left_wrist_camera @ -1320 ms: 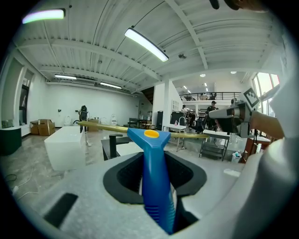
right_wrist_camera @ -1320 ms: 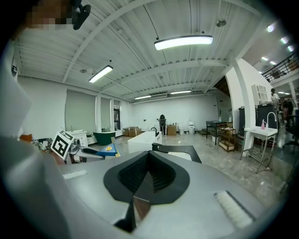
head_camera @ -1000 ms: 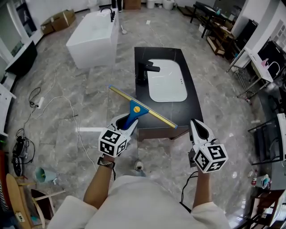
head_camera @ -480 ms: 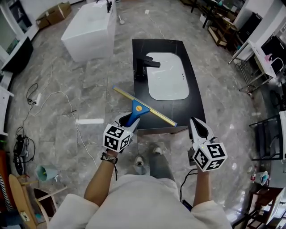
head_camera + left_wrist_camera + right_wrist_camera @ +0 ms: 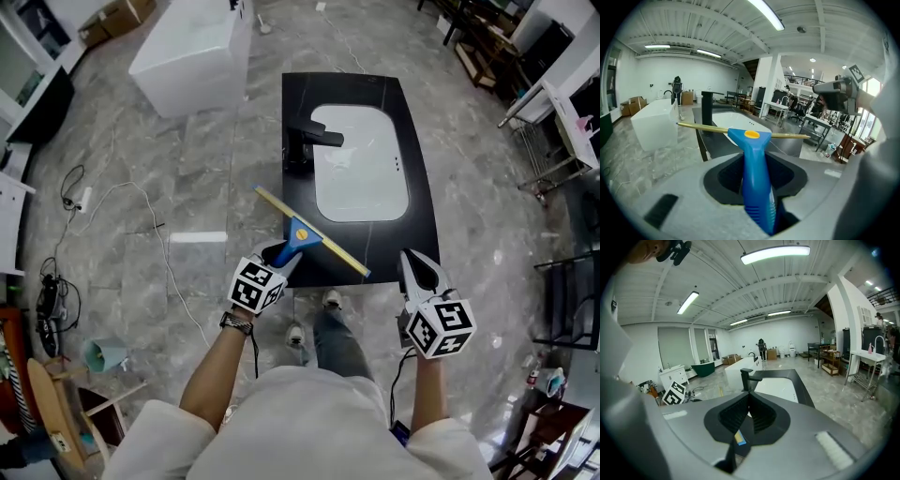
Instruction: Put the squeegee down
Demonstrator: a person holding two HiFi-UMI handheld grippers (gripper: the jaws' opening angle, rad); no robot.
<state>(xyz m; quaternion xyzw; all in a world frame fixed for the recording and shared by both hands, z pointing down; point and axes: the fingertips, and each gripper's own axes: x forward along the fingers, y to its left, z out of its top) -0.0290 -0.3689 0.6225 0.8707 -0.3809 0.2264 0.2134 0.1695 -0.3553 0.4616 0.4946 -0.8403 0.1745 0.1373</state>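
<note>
While the left gripper (image 5: pixel 278 253) pinches the blue handle (image 5: pixel 757 183) of the squeegee (image 5: pixel 302 232) between its two fingers, the handle points toward 1 o'clock in the head view. The yellow blade (image 5: pixel 330 253) runs from 10 o'clock to 4 o'clock over the near left part of the black counter (image 5: pixel 419 220). It lies at 7 o'clock from the white basin (image 5: pixel 361 173) and at 6 o'clock from the black tap (image 5: pixel 305 141). Whether the blade touches the counter top I cannot tell. The right gripper (image 5: pixel 410 256) hangs at 5 o'clock from the basin, by the counter's near right corner, its fingers pressed together with nothing between them. A white bathtub (image 5: pixel 192 52) stands on the grey stone floor (image 5: pixel 122 187) at 10 o'clock from the counter, well apart from it
</note>
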